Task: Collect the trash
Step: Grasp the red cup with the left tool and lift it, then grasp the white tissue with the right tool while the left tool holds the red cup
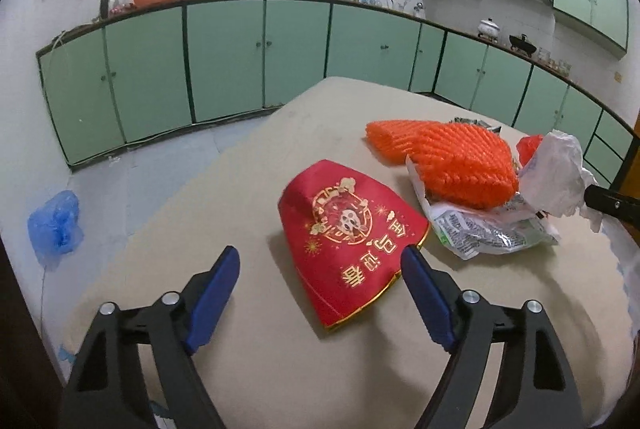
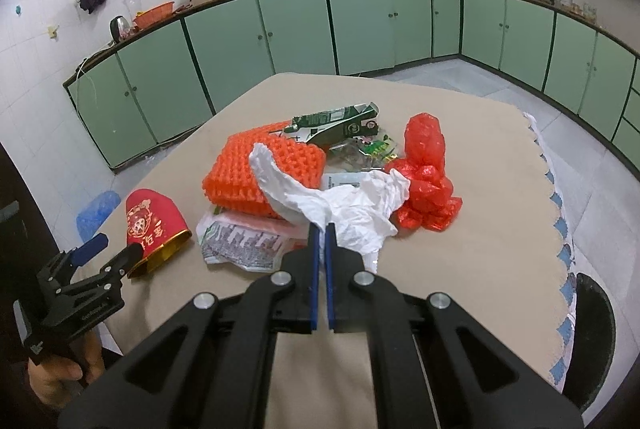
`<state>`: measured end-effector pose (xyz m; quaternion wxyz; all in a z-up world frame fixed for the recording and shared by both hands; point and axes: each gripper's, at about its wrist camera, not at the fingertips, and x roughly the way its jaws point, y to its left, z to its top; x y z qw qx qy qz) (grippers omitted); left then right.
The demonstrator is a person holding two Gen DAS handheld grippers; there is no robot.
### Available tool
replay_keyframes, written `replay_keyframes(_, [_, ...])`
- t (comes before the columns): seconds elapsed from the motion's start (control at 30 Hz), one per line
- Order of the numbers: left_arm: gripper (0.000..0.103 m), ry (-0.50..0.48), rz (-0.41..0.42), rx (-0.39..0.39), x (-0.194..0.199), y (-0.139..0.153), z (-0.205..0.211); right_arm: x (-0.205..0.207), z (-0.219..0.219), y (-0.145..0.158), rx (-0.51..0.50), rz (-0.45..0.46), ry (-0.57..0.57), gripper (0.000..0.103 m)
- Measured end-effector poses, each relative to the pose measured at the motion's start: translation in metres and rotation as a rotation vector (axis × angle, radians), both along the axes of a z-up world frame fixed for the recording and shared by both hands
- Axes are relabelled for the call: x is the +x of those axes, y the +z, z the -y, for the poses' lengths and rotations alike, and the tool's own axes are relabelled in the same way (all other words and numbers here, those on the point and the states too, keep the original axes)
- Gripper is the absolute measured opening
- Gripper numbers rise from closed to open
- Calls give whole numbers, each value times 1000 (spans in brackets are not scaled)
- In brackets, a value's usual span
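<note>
Collection was at an early stage: nearly all the trash lay loose on the surface (image 2: 460, 133), namely the red paper cup (image 1: 344, 233), the orange foam net (image 2: 264, 173), a printed wrapper (image 2: 240, 241), a flattened green carton (image 2: 340, 121) and a red plastic bag (image 2: 424, 181). No bin was visible in either view. Your right gripper (image 2: 320, 229) pointed down at the pile with its fingers clenched on the white crumpled plastic bag (image 2: 352, 201) (the only piece in hand). Your left gripper (image 1: 320, 265) angled down at the near end of the cup, fingers released and spread to either side of its gold-rimmed mouth, gripping nothing yet.
</note>
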<state>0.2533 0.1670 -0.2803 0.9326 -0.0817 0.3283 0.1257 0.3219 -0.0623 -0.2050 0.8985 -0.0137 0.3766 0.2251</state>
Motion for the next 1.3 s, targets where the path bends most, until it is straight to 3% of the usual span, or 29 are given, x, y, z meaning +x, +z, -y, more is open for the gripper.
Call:
replay_keyframes(0.47, [74, -50, -41, 38, 6, -10, 13, -9, 10, -25, 14, -54, -34, 2])
replay_keyframes(0.6, [31, -71, -57, -2, 8, -14, 10, -12, 11, -28, 24, -62, -32, 2])
replay_keyframes(0.67, [21, -72, -47, -7, 6, -13, 9, -13, 12, -27, 21, -59, -30, 2])
replay_keyframes(0.7, [4, -73, -43, -8, 5, -12, 8, -13, 13, -27, 21, -58, -31, 2])
replay_keyframes(1.03, [3, -141, 72, 26, -19, 24, 30, -21, 22, -13, 20, -33, -46, 2])
replay_keyframes(1.3, [3, -208, 112, 25, -28, 54, 59, -36, 39, 14, 39, 12, -63, 2])
